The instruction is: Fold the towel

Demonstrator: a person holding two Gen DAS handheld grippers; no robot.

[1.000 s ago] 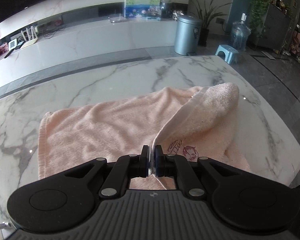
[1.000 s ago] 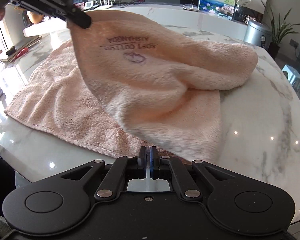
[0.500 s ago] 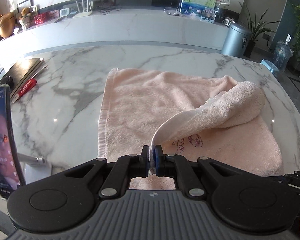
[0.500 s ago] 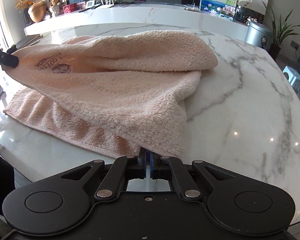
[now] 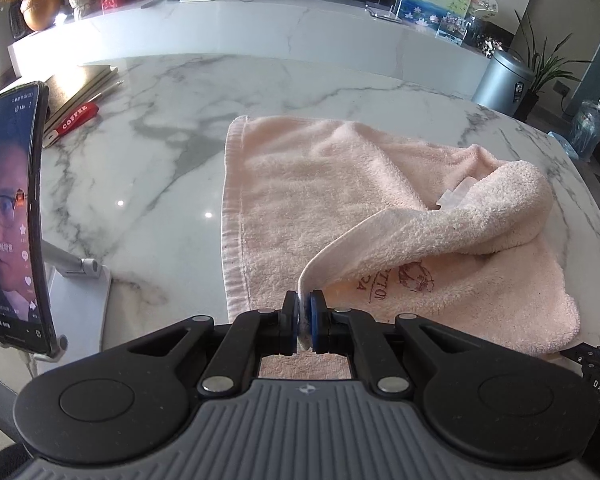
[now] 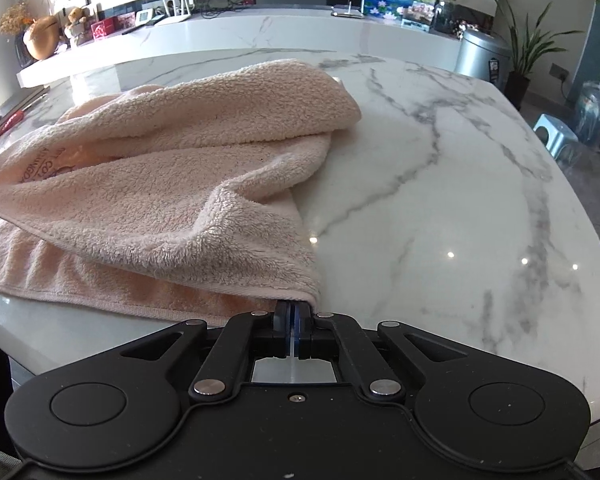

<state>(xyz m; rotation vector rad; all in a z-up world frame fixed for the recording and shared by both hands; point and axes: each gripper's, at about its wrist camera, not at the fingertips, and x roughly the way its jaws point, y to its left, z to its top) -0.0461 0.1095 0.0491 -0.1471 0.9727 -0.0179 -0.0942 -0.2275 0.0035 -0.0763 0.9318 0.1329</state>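
Presently both tongs are clenched on the pink towel [image 5: 340, 184] lying mid-table, left gripper [image 5: 305, 316] at a 6 o'clock corner and right gripper [image 6: 292, 312] at the opposite end; risk: uneven release would likely leave the bunched upper layer skewed off the lower edge

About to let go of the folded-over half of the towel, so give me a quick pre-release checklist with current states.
1. Left gripper pinched on a towel corner: ok.
2. Right gripper shut on the other corner: ok.
3. Folded half lying flat: not ok; it bulges in a rounded hump at the crease.
4. Held edge matched to the lower layer's near edge: not ok; a strip of the lower layer shows past it.
5. Phone on its stand apart from the towel: ok.
6. Marble table beside the towel bare: ok.
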